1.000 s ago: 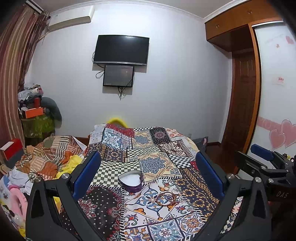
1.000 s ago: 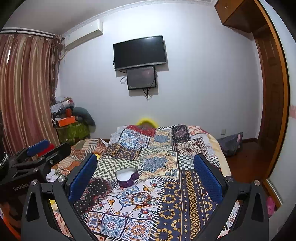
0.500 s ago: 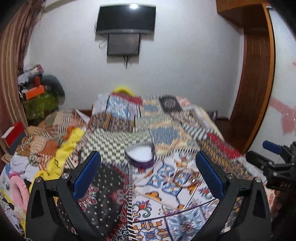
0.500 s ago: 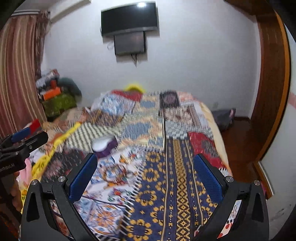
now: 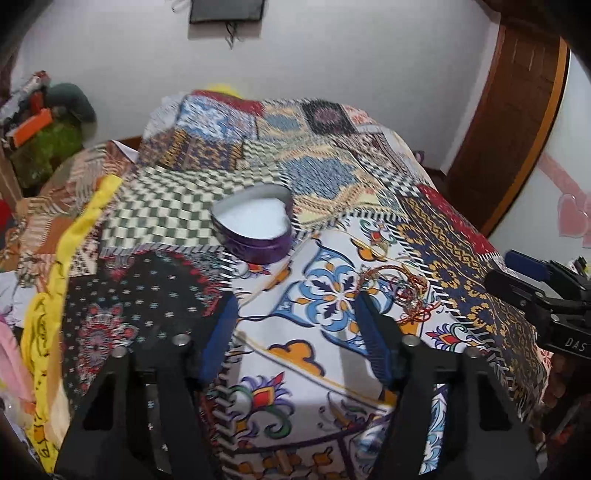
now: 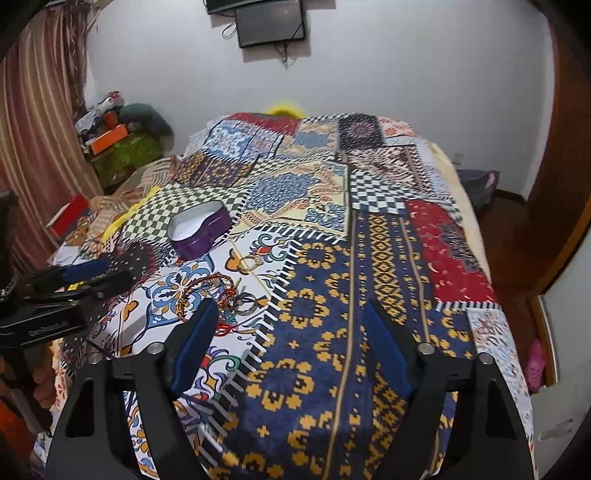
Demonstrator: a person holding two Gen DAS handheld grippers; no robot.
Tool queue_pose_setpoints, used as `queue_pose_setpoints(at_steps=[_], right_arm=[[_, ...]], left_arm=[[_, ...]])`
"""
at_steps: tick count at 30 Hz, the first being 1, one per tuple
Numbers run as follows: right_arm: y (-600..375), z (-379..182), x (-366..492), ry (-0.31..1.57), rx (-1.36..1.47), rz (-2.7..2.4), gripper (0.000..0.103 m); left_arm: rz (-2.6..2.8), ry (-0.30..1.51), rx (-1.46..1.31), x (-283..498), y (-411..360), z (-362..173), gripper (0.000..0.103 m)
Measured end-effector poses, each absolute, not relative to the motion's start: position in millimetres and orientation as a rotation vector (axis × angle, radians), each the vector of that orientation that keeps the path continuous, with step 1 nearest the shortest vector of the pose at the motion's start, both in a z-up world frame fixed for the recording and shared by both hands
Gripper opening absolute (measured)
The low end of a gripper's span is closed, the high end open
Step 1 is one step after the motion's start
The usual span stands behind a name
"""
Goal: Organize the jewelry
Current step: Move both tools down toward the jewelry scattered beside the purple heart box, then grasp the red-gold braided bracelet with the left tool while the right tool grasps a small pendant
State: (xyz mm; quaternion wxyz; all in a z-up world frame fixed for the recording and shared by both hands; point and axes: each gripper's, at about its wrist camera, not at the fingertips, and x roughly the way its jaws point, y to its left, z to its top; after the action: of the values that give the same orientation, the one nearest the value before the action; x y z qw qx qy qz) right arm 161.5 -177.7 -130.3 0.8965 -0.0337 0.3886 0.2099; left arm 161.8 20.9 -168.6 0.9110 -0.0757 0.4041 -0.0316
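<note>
A purple heart-shaped tin (image 5: 255, 225) with a white inside stands open on the patchwork bedspread; it also shows in the right wrist view (image 6: 197, 230). A small heap of jewelry (image 5: 400, 291), with beaded bracelets, red cord and rings, lies on the white floral patch nearer me than the tin; it also shows in the right wrist view (image 6: 218, 295). My left gripper (image 5: 295, 306) is open and empty, above the spread just left of the heap. My right gripper (image 6: 291, 317) is open and empty, to the right of the heap.
The bedspread (image 6: 369, 240) covers the bed. Piled clothes and a yellow cloth (image 5: 55, 280) lie left of it. A wooden door (image 5: 509, 122) is at the right. Boxes and bags (image 6: 118, 136) stand by the curtain. A screen (image 6: 271, 22) hangs on the far wall.
Both grippers have tilted down and moved closer to the bedspread; the tin and the jewelry now look larger and nearer. Both sets of fingers stand somewhat closer together than before.
</note>
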Motion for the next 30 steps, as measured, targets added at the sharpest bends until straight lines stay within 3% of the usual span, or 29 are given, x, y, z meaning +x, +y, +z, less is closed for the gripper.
queue_pose_setpoints(at_steps=[4, 9, 16, 22, 30], right_arm=[[-173, -134, 172, 0.83, -0.064, 0.475, 0.063], [-167, -139, 178, 0.849, -0.061, 0.502, 0.054], [-162, -147, 180, 0.879, -0.074, 0.542, 0.048], [-161, -150, 181, 0.895, -0.072, 0.555, 0.039], [-151, -144, 175, 0.895, -0.107, 0.593, 0.032]], left_arm=[[-0.131, 0.891, -0.181, 185, 8, -184, 0.048], [-0.194, 0.935, -0.165, 201, -6, -194, 0.032], [-0.226, 0.972, -0.148, 217, -17, -205, 0.021], [-0.214, 0.961, -0.109, 218, -22, -207, 0.001], [-0.21, 0.892, -0.15, 203, -9, -188, 0.001]])
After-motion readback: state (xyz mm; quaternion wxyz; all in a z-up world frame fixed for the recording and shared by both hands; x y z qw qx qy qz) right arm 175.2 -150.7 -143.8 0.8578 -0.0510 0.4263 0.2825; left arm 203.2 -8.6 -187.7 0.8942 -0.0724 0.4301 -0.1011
